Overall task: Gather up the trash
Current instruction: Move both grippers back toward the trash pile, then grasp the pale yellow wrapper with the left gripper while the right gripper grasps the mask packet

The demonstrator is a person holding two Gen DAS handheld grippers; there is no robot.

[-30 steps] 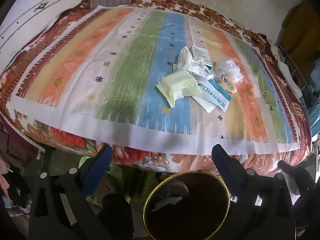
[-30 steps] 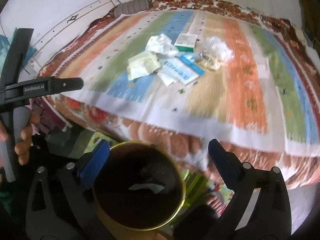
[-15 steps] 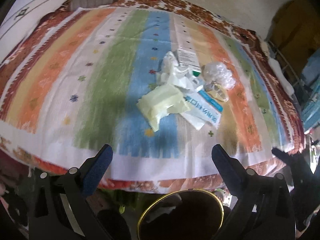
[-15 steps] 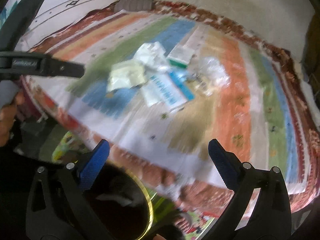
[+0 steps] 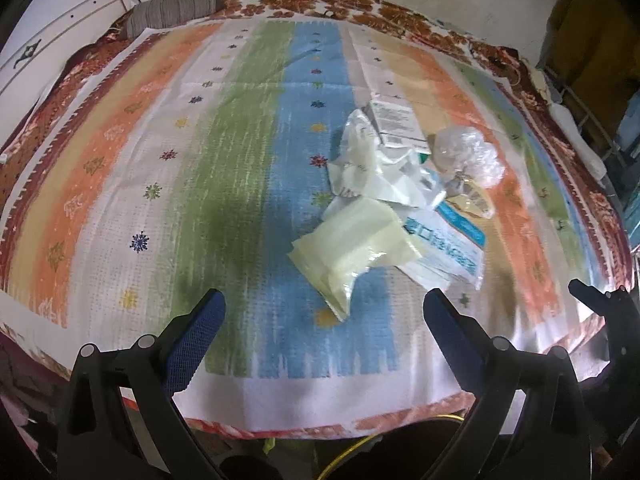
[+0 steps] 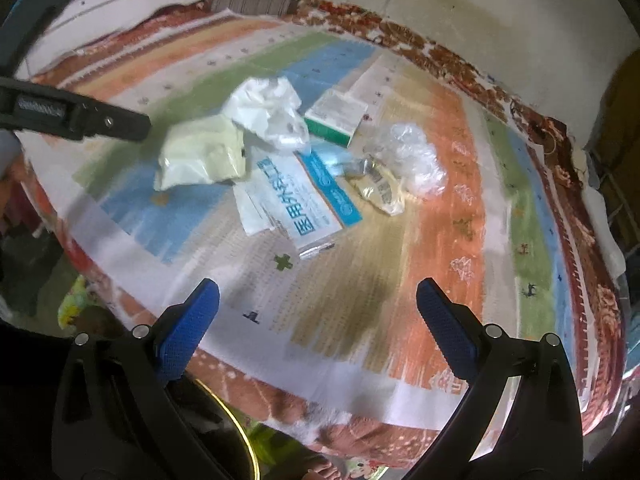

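A pile of trash lies on the striped bed cover (image 5: 240, 160): a pale yellow plastic packet (image 5: 352, 252) (image 6: 200, 156), a white and blue mask packet (image 5: 444, 248) (image 6: 300, 204), a crumpled white bag (image 5: 368, 164) (image 6: 268, 108), a white and green box (image 5: 396, 124) (image 6: 336, 116), crumpled clear plastic (image 5: 468, 156) (image 6: 412, 156) and a small yellowish wrapper (image 6: 380, 192). My left gripper (image 5: 324, 316) is open and empty, just short of the yellow packet. My right gripper (image 6: 318, 306) is open and empty, short of the mask packet.
A gold-rimmed dark bin (image 6: 240, 436) stands below the bed's front edge; its rim also shows in the left wrist view (image 5: 360, 444). A striped grey bolster (image 5: 176, 6) lies at the head of the bed. The left gripper's body (image 6: 76, 116) shows at the right view's left side.
Both grippers have moved up from over the bin and forward over the bed toward the trash pile. The bin has dropped to the bottom edge of both views. Both stay open.
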